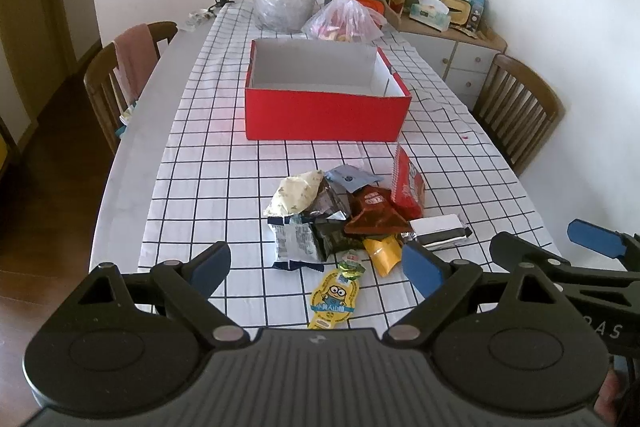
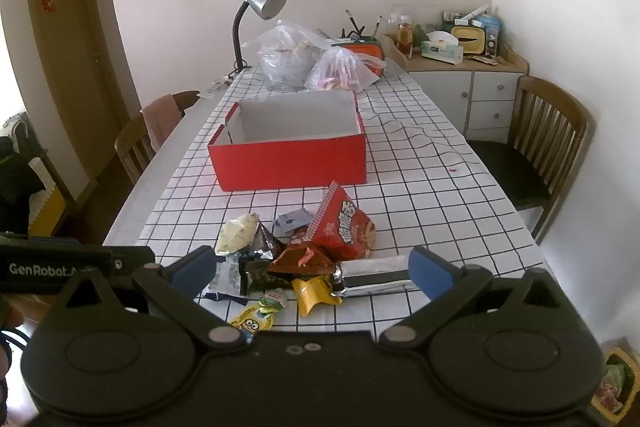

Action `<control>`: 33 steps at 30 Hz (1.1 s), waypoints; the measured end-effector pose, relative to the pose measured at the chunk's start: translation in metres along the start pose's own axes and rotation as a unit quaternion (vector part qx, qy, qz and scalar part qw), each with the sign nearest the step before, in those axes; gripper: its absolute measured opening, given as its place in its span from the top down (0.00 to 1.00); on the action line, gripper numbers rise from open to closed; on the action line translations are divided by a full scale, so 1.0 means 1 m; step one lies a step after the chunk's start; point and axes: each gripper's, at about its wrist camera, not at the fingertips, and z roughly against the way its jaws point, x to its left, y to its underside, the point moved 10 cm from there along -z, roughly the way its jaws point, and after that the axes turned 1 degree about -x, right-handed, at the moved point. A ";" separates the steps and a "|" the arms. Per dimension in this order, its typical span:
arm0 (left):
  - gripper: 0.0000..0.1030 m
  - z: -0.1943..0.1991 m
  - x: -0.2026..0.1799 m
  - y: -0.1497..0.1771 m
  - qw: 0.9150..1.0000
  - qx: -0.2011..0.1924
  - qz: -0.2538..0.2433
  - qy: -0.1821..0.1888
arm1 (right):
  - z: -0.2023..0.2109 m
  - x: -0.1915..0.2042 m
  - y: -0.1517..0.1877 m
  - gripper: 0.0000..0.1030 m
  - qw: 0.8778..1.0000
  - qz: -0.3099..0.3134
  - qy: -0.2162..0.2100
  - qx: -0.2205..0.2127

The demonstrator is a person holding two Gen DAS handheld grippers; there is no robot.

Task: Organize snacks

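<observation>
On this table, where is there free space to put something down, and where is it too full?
Free: the cloth between the red box and the snack pile, and the strips left and right of both, toward the chairs. The box's inside also looks empty. Crowded: the pile itself, where packets overlap, and the far end, with the plastic bags and the lamp.

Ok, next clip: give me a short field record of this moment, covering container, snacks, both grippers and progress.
container: red box, open, nothing visible inside
snacks: pile of packets on checked cloth, in front of the box
left gripper: open, holding nothing
right gripper: open, holding nothing
progress: no snack seen in the box yet
</observation>
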 end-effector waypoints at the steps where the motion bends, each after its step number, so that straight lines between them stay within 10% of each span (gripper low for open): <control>1: 0.10 0.000 0.000 0.000 1.000 0.001 -0.001 0.000 | 0.000 0.000 -0.001 0.00 1.000 0.001 0.000 0.000; 33: 0.10 -0.010 0.009 -0.003 1.000 0.009 0.001 -0.002 | -0.009 0.008 -0.008 0.00 1.000 0.018 -0.009 -0.008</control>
